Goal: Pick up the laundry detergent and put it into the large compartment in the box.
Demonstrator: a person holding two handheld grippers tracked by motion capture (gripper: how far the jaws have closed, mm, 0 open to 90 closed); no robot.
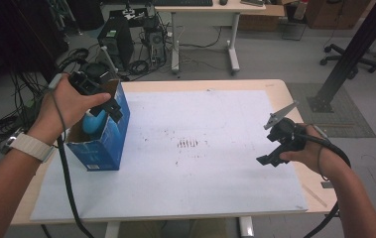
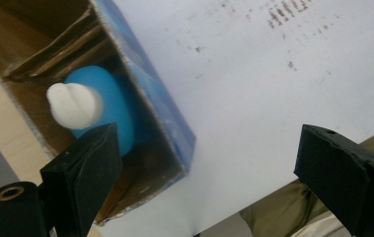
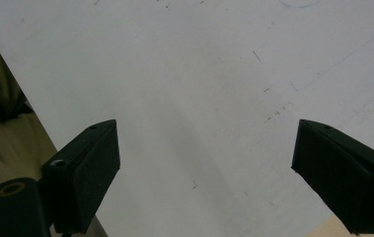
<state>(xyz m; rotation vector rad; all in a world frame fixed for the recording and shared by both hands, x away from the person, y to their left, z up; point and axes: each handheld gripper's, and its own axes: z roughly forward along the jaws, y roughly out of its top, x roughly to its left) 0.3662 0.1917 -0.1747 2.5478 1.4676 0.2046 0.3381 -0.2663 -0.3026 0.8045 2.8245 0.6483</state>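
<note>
A blue cardboard box (image 1: 110, 144) with its top open stands at the left of the white sheet (image 1: 195, 148). Inside it lies a light-blue rounded object (image 2: 106, 106) with a white knob (image 2: 73, 104) on it; in the high view the blue object (image 1: 94, 123) peeks out of the box. My left gripper (image 1: 107, 105) hovers over the box opening, open, with one jaw above the box interior and the other above the sheet. My right gripper (image 1: 275, 148) hangs open over the right part of the sheet, holding nothing.
The wooden table (image 1: 275, 85) carries the white sheet, which has dark smudges (image 1: 188, 144) near its middle. Beyond the table are a computer tower (image 1: 116, 37), cables, another desk (image 1: 205, 12) and a black post (image 1: 346, 54) at the right.
</note>
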